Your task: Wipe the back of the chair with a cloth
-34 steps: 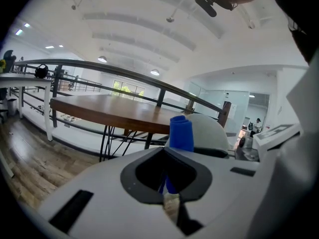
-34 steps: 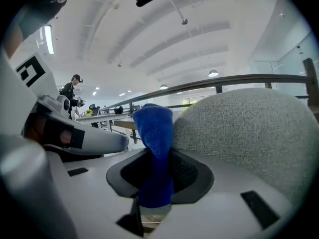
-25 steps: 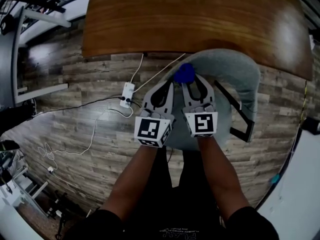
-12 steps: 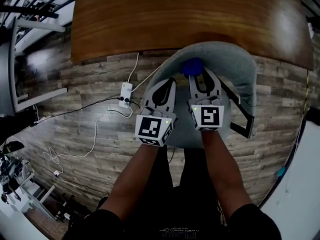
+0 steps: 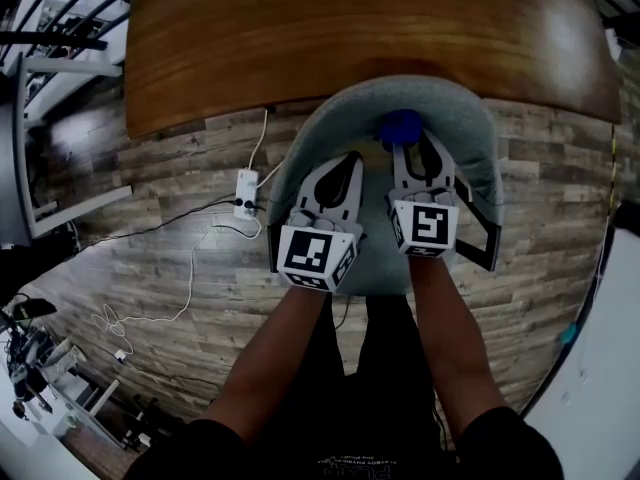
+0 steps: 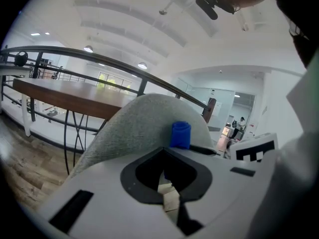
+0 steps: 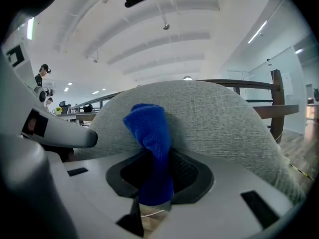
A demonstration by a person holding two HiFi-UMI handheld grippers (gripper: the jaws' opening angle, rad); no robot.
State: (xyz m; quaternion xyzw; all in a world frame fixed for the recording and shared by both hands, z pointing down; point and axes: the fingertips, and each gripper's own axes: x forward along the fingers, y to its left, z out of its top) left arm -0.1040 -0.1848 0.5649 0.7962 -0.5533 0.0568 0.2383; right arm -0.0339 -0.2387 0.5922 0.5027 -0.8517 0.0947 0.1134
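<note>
A grey fabric chair (image 5: 460, 128) stands below me, tucked against a wooden table; its curved back (image 7: 219, 123) fills the right gripper view and shows as the chair back (image 6: 134, 128) in the left gripper view. My right gripper (image 5: 418, 150) is shut on a folded blue cloth (image 5: 402, 125), and the cloth (image 7: 149, 133) presses against the chair back near its top. The cloth (image 6: 180, 134) also shows in the left gripper view. My left gripper (image 5: 345, 163) is shut with nothing in it, hovering beside the right one over the chair back.
The wooden table (image 5: 330, 28) runs along the far side. A white power strip (image 5: 245, 190) with cables lies on the plank floor at the left. A black chair frame part (image 5: 485, 243) sticks out at the right. A railing (image 6: 99, 66) crosses behind the chair.
The right gripper with the blue cloth has slid rightward along the chair back. The left gripper has followed a little to the right.
</note>
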